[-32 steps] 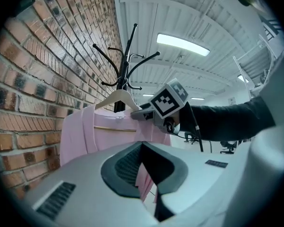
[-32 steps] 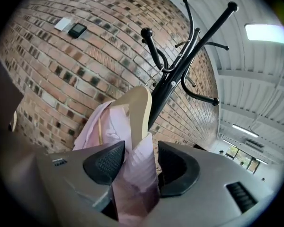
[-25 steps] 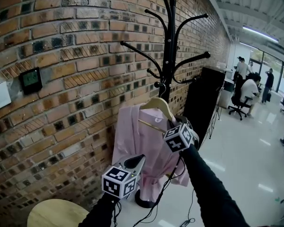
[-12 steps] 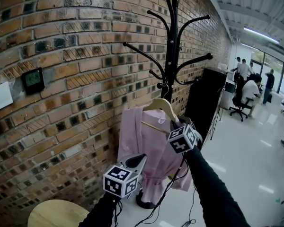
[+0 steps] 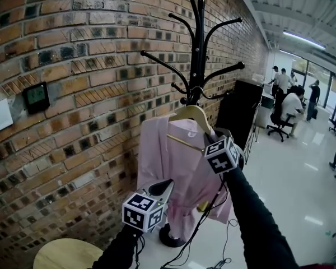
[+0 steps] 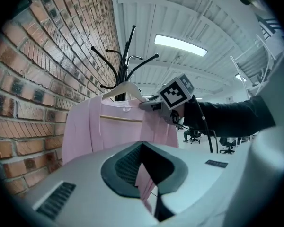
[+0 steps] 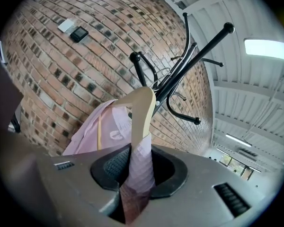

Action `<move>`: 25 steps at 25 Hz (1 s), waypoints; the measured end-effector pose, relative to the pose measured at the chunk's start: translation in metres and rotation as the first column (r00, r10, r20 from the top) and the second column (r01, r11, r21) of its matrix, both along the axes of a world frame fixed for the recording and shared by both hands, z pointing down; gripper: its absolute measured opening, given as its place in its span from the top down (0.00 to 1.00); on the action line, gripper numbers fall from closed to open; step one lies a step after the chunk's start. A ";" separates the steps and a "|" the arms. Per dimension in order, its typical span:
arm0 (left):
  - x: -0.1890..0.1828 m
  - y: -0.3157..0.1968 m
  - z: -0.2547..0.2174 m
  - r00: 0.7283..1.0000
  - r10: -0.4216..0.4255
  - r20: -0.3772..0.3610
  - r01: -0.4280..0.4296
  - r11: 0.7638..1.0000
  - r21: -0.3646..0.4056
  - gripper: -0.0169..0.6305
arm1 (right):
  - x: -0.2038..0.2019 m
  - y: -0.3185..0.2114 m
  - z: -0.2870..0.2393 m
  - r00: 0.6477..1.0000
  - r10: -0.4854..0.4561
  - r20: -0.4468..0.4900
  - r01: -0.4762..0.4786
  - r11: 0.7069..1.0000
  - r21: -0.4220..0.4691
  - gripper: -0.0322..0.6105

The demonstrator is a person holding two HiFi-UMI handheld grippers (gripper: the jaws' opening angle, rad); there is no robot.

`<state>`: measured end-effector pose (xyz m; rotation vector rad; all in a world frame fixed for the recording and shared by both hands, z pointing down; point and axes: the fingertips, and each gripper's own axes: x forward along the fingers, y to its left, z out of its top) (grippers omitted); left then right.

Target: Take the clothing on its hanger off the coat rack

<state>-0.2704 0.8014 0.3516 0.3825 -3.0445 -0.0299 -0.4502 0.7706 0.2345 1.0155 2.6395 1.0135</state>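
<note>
Jaws: right gripper (image 7: 138,161) clamps hanger (image 7: 142,111), plain in its view, left gripper (image 6: 143,154) parted, empty

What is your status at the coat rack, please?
Right gripper shut on hanger shoulder, through pink garment. Left gripper open, empty. Hook beside coat rack pegs.

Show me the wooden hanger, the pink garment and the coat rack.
wooden hanger (image 7: 143,112), right gripper view, its bare wooden arm.
pink garment (image 5: 168,167), head view, its front panel.
coat rack (image 5: 197,49), head view, its central pole.
</note>
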 end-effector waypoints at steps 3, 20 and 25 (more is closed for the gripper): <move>0.001 -0.007 -0.005 1.000 0.015 0.010 -0.015 1.000 -0.004 0.97 | 0.008 -0.010 -0.013 1.000 -0.003 0.012 0.003 1.000 -0.013 0.84; 0.005 -0.067 -0.027 0.986 0.160 0.051 -0.158 0.987 -0.040 0.97 | 0.064 -0.103 -0.023 1.000 0.015 0.026 -0.015 1.000 -0.024 0.84; 0.015 -0.107 -0.031 0.970 0.237 0.053 -0.235 0.971 -0.043 0.97 | 0.090 -0.166 -0.013 0.997 0.074 0.021 -0.074 0.997 -0.014 0.84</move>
